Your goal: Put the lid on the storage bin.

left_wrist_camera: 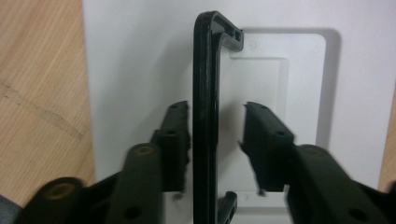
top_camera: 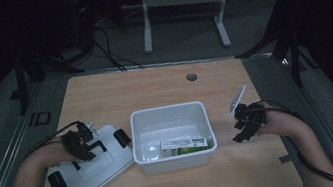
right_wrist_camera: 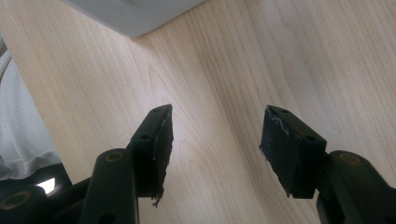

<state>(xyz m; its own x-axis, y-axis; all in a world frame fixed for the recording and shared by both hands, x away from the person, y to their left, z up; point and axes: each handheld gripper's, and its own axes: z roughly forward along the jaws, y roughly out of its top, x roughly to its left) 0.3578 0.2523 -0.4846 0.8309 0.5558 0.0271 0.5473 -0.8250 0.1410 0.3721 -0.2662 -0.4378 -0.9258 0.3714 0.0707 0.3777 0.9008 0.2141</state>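
L gripper (left_wrist_camera: 217,135) over white lid (top_camera: 96,166), jaws straddling its black handle (left_wrist_camera: 205,116), one pad touching, other apart, R gripper (right_wrist_camera: 215,149) spread over bare table (right_wrist_camera: 224,70), bin (top_camera: 168,116) btwn.

Black two-jaw grippers (top_camera: 78,147) (trailing black cables)

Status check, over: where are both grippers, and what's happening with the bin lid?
Left gripper straddles the lid's black handle, right pad not yet touching. Right gripper open above bare table. White lid lies left of the bin; nothing blocking.
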